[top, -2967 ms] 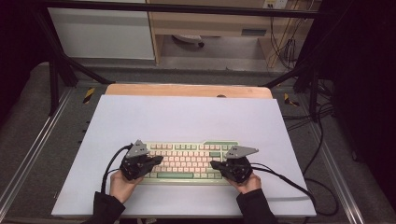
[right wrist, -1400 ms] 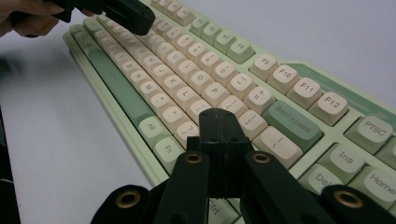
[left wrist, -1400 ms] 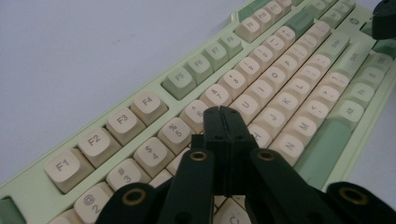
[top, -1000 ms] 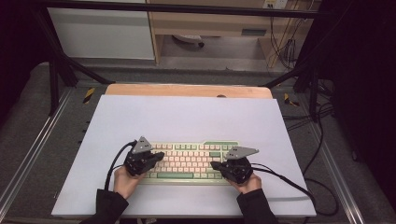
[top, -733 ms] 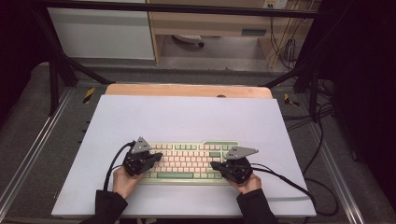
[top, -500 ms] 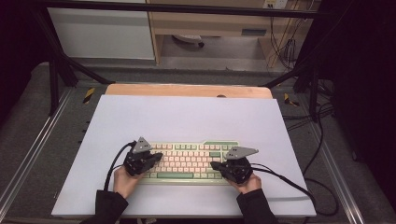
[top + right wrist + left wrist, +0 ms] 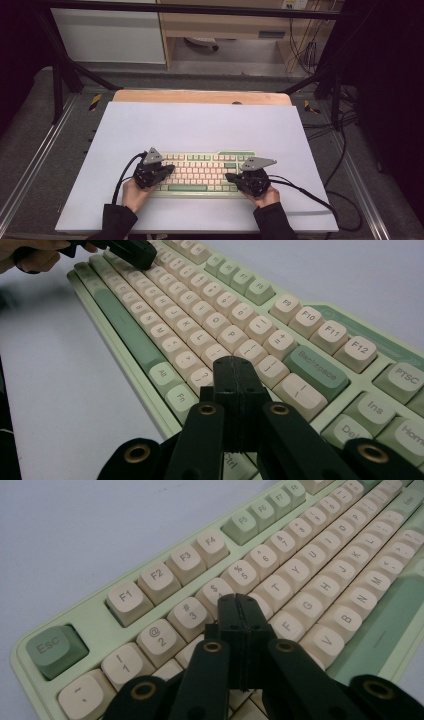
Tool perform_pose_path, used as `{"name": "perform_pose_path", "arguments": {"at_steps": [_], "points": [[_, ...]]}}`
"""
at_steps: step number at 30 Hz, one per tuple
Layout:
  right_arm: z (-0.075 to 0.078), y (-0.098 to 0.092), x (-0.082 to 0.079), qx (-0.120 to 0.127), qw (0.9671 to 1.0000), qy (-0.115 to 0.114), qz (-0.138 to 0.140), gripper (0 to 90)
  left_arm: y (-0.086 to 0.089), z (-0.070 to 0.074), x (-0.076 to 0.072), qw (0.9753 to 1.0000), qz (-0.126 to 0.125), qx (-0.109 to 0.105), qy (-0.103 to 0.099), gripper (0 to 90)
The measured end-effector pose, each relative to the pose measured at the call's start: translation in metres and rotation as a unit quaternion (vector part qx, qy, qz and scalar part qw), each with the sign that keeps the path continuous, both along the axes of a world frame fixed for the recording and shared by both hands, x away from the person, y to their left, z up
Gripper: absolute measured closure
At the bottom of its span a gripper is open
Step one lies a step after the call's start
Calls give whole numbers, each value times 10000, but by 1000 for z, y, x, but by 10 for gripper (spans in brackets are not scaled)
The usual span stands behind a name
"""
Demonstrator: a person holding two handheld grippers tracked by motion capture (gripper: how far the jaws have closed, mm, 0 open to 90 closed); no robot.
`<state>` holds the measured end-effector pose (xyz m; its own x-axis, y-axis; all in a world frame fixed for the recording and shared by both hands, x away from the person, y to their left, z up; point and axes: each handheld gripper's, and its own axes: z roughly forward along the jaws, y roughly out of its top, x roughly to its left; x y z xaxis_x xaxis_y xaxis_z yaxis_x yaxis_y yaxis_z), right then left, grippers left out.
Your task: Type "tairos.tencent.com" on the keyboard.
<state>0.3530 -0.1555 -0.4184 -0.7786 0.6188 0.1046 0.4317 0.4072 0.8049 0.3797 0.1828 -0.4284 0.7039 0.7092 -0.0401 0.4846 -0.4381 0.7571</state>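
Near the front edge of the white mat (image 7: 200,125), keyboard (image 7: 200,172) lies flat, square to the person. Left gripper (image 7: 239,605) over its left end, jaws pressed together, empty, tip above the E/R keys. Right gripper (image 7: 235,371) likewise closed and empty, above the right-hand keys. Risk: blunt closed tips span two caps, so a press may catch a neighbouring key.
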Motion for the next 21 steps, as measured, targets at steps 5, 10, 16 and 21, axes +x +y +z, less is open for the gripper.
{"name": "perform_pose_path", "arguments": {"at_steps": [5,10,16,21], "points": [[1,1,0,77,10000,7,53,900,3,7,-5,9999,-36,-111,-127,900],[1,3,-1,113,9999,34,75,900,10,10,-10,9998,-58,-143,-115,900],[5,13,-1,111,9998,-15,185,900,23,11,-16,9997,-6,-216,-97,900],[8,22,1,139,9995,-36,267,900,34,10,-21,9996,40,-252,-90,900]]}}
